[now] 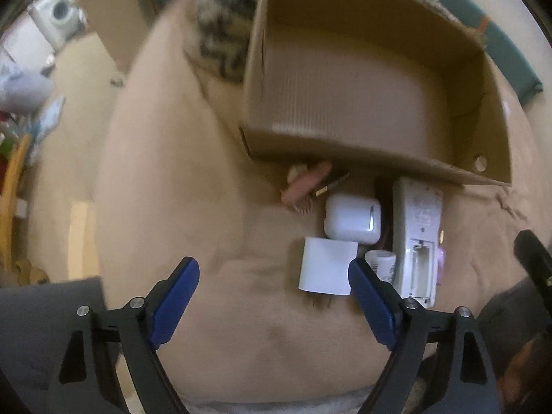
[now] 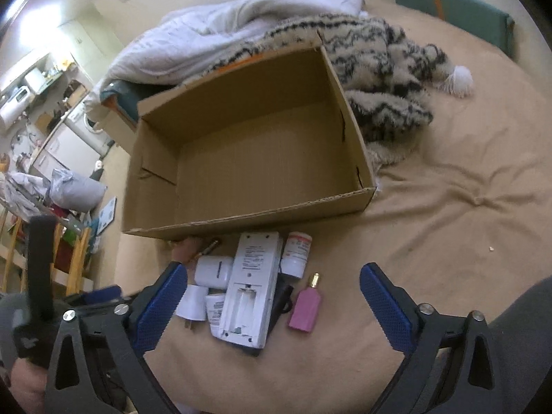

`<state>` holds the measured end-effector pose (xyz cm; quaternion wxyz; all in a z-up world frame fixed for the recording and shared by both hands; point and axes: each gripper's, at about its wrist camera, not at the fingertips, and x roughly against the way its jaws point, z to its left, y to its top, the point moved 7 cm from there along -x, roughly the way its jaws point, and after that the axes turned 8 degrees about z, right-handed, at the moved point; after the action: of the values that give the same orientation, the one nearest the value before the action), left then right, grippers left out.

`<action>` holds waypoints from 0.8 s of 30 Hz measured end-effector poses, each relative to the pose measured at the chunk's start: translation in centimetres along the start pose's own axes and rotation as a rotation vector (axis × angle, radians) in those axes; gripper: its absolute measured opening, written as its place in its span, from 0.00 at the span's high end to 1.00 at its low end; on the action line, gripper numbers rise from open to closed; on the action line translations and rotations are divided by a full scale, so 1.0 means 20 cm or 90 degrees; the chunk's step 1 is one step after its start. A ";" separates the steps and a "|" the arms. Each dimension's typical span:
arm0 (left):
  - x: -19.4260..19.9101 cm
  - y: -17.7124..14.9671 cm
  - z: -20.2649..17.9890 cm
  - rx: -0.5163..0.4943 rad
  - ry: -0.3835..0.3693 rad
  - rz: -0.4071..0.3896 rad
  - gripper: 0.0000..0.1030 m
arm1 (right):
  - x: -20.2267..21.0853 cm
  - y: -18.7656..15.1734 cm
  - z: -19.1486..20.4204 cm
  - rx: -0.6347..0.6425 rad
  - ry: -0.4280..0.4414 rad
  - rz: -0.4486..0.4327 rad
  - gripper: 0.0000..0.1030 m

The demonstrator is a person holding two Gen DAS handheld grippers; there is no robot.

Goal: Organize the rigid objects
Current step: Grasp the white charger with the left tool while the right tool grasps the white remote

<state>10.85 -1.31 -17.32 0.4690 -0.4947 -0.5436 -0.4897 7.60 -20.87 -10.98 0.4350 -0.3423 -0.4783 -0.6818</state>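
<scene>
Blue-padded fingers first. We see the left gripper with its jaws spread wide and nothing pressed between them; its right pad sits just at the edge of the white charger block, and we cannot tell whether it touches. The right gripper is likewise spread wide and grips nothing; the small items lie beyond its gap on the bedding.

We take the open cardboard box as landmark. It stands on the tan bedsheet and we see nothing inside it. All the task items cluster just in front of its near wall:
- white remote, back up, battery bay uncovered, largest of the pile; a dark object under it is mostly hidden and we cannot identify it.
- white earbud-type case, nearer the box than the charger block.
- white pill bottle, beside the remote, close to the box wall.
- second small white labelled container, half hidden between charger block and remote.
- pink bottle with gold cap, beside the remote, away from the box.
- pinkish item and a gold-tipped stick tucked against the box wall; blurred, partly cut off by the wall in the left view, not identifiable.

Behind the box: patterned fuzzy blanket and white duvet. Left view is motion-blurred overall.
</scene>
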 end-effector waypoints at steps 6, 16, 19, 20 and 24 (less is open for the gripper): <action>-0.11 -0.03 -0.05 -0.003 -0.028 0.030 0.19 | -0.22 0.01 0.03 -0.043 0.075 0.125 0.24; -0.22 -0.02 -0.12 -0.008 -0.044 0.055 0.30 | -0.49 -0.05 0.12 -0.035 0.021 0.243 0.41; -0.27 -0.02 -0.16 -0.014 -0.046 0.069 0.46 | -0.52 -0.06 0.13 -0.015 -0.005 0.236 0.42; -0.28 -0.02 -0.17 -0.015 -0.045 0.070 0.52 | -0.52 -0.05 0.13 -0.009 -0.007 0.231 0.44; -0.26 -0.02 -0.19 -0.023 -0.041 0.062 0.63 | -0.52 -0.06 0.14 -0.013 0.016 0.218 0.52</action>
<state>10.85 -5.48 -22.24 0.4656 -0.5447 -0.5247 -0.4596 10.74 -15.33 -19.70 0.5472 -0.4149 -0.4006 -0.6066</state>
